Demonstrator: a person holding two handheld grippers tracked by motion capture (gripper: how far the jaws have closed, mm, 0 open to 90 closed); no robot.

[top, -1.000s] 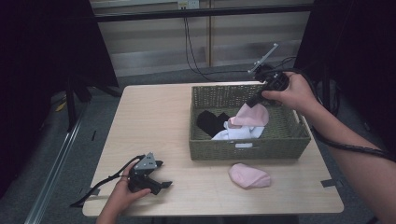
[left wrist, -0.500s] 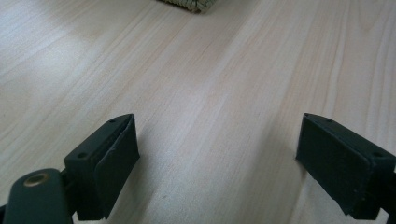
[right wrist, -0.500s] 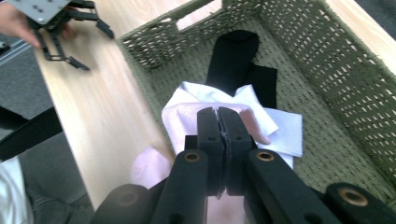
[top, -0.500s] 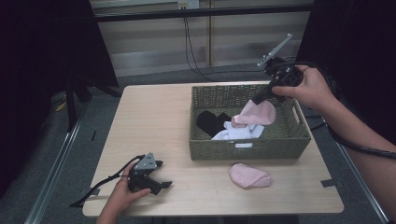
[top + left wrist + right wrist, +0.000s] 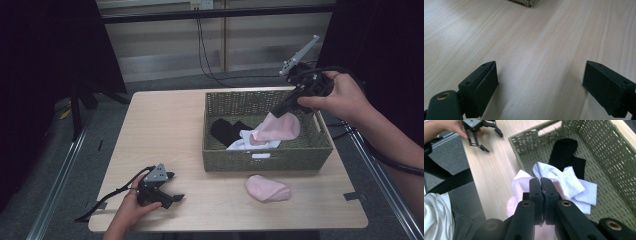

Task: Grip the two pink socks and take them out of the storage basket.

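Observation:
My right gripper (image 5: 274, 111) hangs over the right half of the green woven basket (image 5: 260, 161), shut on a pale pink sock (image 5: 281, 128) that dangles from its jaws above the basket's contents. In the right gripper view the jaws stand pressed together (image 5: 540, 180) with the pink sock (image 5: 520, 183) bunched under them. A white sock (image 5: 571, 182) and a black sock (image 5: 565, 152) lie in the basket below. A second pink sock (image 5: 267, 189) lies on the table in front of the basket. My left gripper (image 5: 175, 187) rests on the table at front left, open (image 5: 540, 82) over bare wood.
The basket (image 5: 599, 150) has tall woven walls around the socks. A corner of it (image 5: 526, 2) lies ahead of my left gripper. The wooden table (image 5: 165, 135) is bare on its left half. Cables trail off both grippers, and dark curtains flank the table.
My right gripper has risen and drifted right, lifting the pink sock up off the pile in the basket. The left gripper has stayed where it was.

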